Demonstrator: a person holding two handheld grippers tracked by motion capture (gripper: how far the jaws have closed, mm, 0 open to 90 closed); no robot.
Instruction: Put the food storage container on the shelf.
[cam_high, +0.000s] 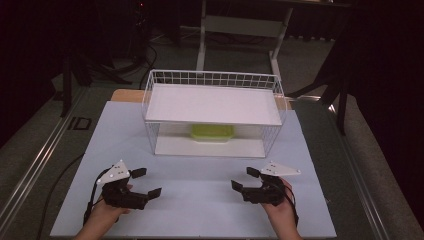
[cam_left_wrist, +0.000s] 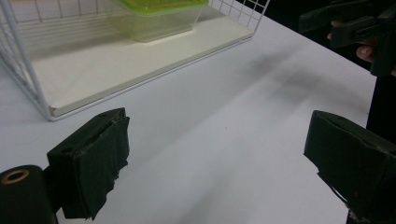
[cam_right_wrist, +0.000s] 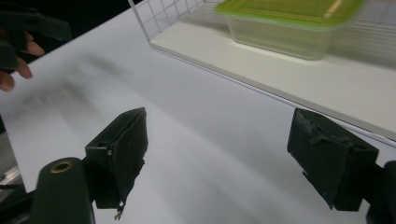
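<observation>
While both hands rest low over the near part of the white table (cam_high: 200, 200), each holds its tongs apart from everything else. In the high view the left tongs (cam_high: 146, 182) sit at the near left, their two black jaws spread wide and pointing towards the middle of the table, with nothing between them. The right tongs (cam_high: 245, 178) mirror them at the near right, jaws likewise spread wide and empty, pointing back towards the left pair. A stretch of bare table lies between the two.

The left gripper view shows its own jaws standing far apart over plain white surface, and the right hand (cam_left_wrist: 369, 46) with its tongs at the upper right corner. In the right gripper view the jaws are again well separated above the table, and fingers of the left hand (cam_right_wrist: 14, 60) appear at the upper left edge.

The clear container with the green lid (cam_high: 212, 132) stands on the lower shelf of the white wire rack (cam_high: 150, 107), roughly in the middle of that shelf and set towards its back. It is well apart from both tongs. The rack stands at the far half of the table, its open front facing the person, and its flat white upper shelf (cam_high: 212, 104) covers the container from above. In both gripper views the container (cam_left_wrist: 159, 18) (cam_right_wrist: 289, 25) sits upright with its lid on.
</observation>
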